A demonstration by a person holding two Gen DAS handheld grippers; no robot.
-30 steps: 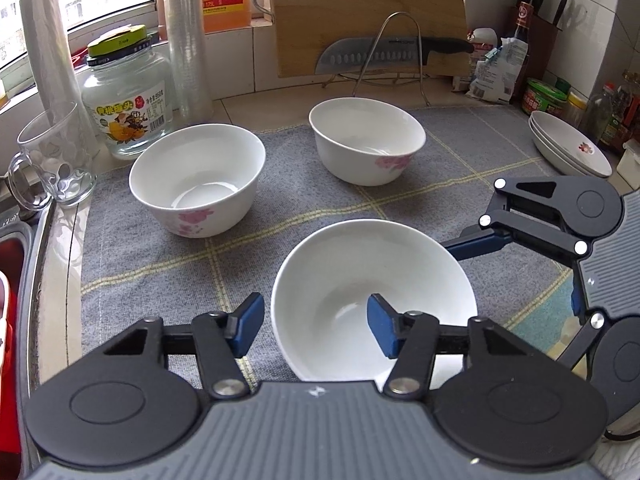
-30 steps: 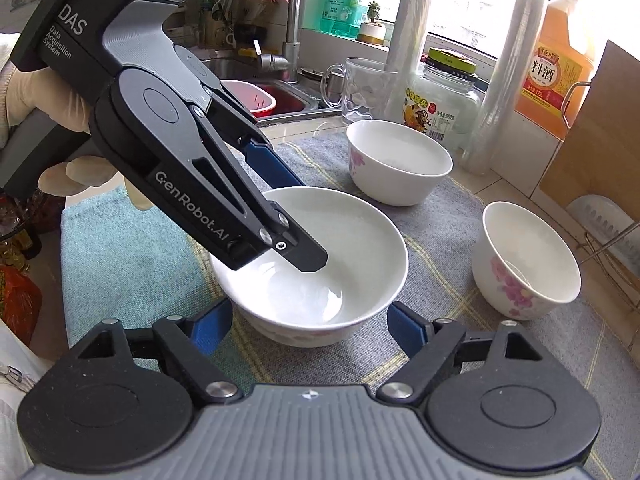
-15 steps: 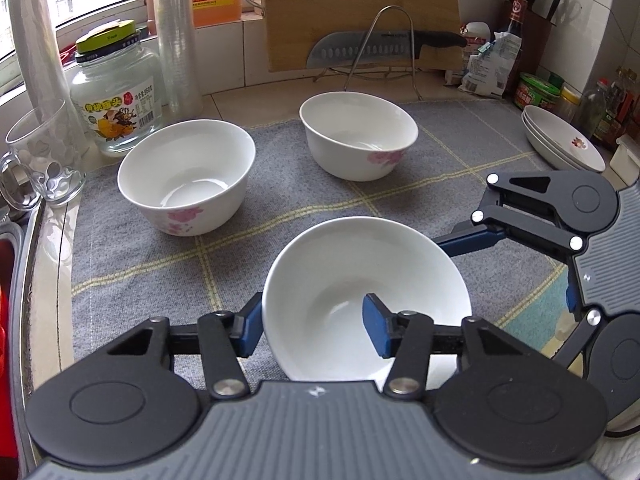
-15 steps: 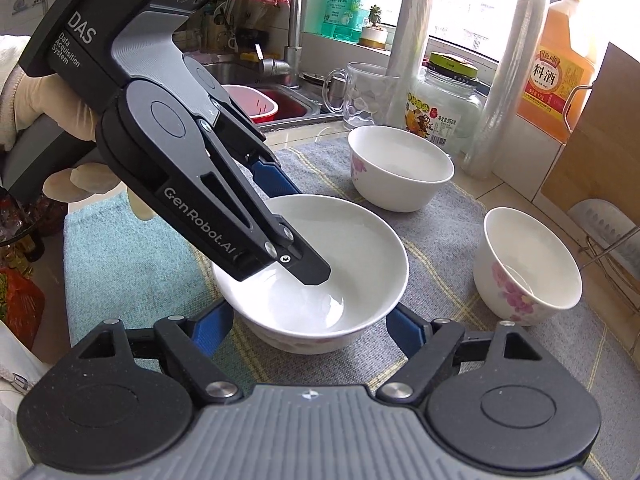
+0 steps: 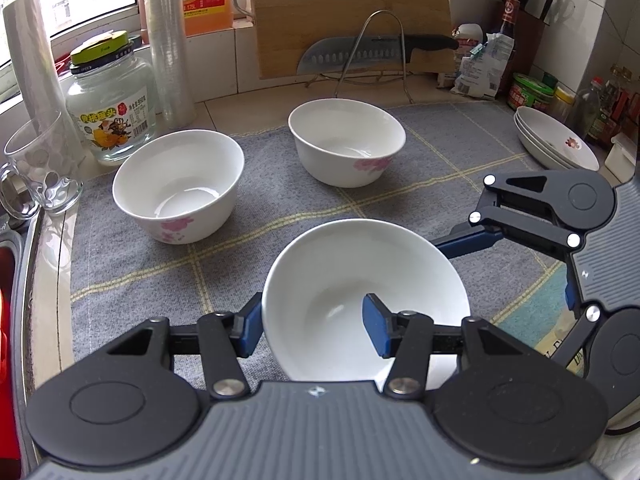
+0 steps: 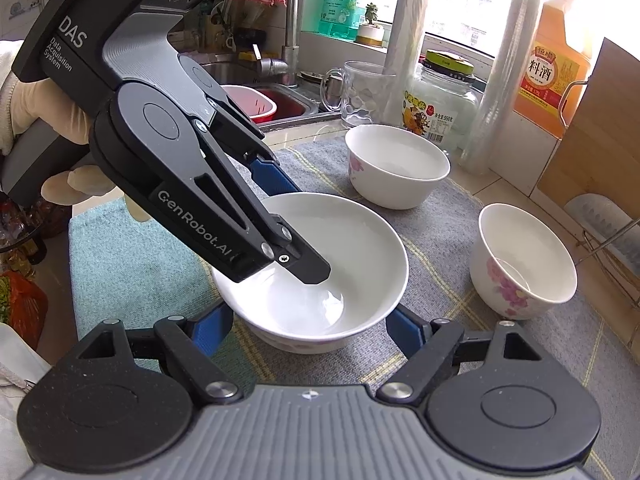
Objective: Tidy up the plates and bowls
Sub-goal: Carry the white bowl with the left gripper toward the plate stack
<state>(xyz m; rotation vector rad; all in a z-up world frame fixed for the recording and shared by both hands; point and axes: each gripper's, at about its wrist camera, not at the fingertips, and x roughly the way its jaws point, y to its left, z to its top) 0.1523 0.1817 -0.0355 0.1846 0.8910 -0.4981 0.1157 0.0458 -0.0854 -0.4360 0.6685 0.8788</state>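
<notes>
A white bowl [image 5: 360, 280] sits nearest on the grey checked mat [image 5: 280, 208], and both grippers hold it. My left gripper [image 5: 312, 328] is shut on its near wall, one blue pad outside the rim and the other inside. In the right wrist view, the same bowl [image 6: 352, 240] lies between the pads of my right gripper [image 6: 308, 326], which is shut on its two outer sides. The left gripper [image 6: 304, 232] reaches in from the upper left. Two more white bowls with pink flowers [image 5: 178, 184] [image 5: 346, 140] stand further back on the mat.
A stack of plates [image 5: 556, 144] rests at the mat's far right. A glass mug [image 5: 36, 168], a jar [image 5: 110, 96] and film rolls line the left back. A cutting board and cleaver on a rack [image 5: 376, 52] stand behind. The sink [image 6: 256, 96] is at left.
Both pairs of jaws have narrowed onto the near bowl. The left outer pad, which stood clear of the rim, now touches it. Neither hand has shifted.
</notes>
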